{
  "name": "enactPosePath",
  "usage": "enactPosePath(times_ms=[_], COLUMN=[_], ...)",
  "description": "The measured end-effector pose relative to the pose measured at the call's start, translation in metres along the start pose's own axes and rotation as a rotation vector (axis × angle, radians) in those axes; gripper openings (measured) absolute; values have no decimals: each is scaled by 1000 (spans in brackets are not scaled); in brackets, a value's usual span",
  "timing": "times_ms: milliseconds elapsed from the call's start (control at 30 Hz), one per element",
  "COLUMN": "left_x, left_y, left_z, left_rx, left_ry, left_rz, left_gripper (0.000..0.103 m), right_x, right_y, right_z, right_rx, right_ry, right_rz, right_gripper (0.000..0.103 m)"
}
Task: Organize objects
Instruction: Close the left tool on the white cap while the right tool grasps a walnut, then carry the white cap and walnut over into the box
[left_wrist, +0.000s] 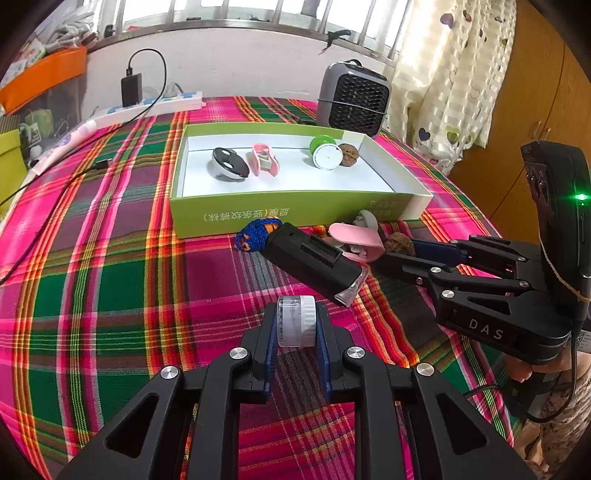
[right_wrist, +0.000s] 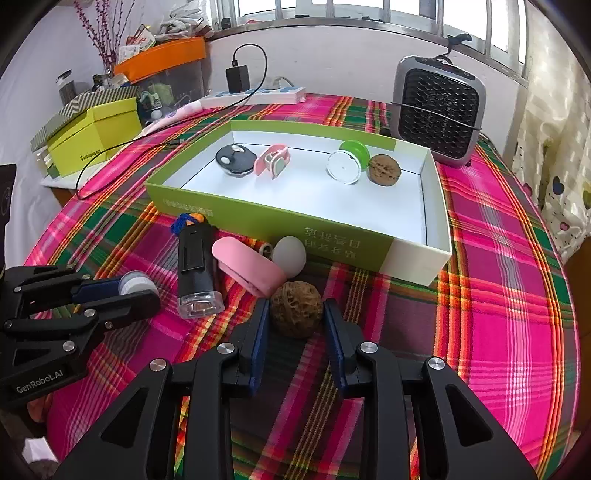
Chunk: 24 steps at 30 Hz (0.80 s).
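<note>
Walnut (right_wrist: 295, 314) between right jaws, small jar (left_wrist: 295, 320) clamped in left jaws

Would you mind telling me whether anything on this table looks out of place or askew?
Nothing looks damaged or spilled. The black flashlight, pink clip and grey egg-shaped piece lie loosely bunched on the cloth beside the green box, not in it. A matching pink clip lies inside.

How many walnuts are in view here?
2. One walnut lies in the green box, at its right end beside the green-and-white disc. The other walnut sits on the cloth between the right gripper jaws.
</note>
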<state>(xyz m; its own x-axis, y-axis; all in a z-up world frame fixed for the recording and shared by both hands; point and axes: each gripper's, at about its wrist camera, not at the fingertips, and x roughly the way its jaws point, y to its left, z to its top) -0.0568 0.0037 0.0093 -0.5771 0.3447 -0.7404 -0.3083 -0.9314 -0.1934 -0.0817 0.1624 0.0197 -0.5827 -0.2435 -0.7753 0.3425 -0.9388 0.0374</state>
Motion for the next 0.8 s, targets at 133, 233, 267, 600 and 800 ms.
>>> enactPosePath(times_ms=[133,233,267,600,800], left_x=[0,-1,-1,-3,-4], left_y=[0,0,0,0,0], left_z=[0,0,0,4,9], left_rx=[0,-4,-4,-1,3], left_ry=[-1,-1,-3,-11,-18], left_rz=[0,3,4,5,8], left_gripper=[17,17,17,17,17], right_x=[-1,-1,-1,-5,-6], right_y=[0,0,0,-3,-4], right_z=[-1,-1,-1,-2,0], right_rx=[2,1,3,21,23], right_ry=[-2,-1,-2,-14,-19], right_rz=[-1,6,7,6,12], right_gripper=[30,30,30,30,30])
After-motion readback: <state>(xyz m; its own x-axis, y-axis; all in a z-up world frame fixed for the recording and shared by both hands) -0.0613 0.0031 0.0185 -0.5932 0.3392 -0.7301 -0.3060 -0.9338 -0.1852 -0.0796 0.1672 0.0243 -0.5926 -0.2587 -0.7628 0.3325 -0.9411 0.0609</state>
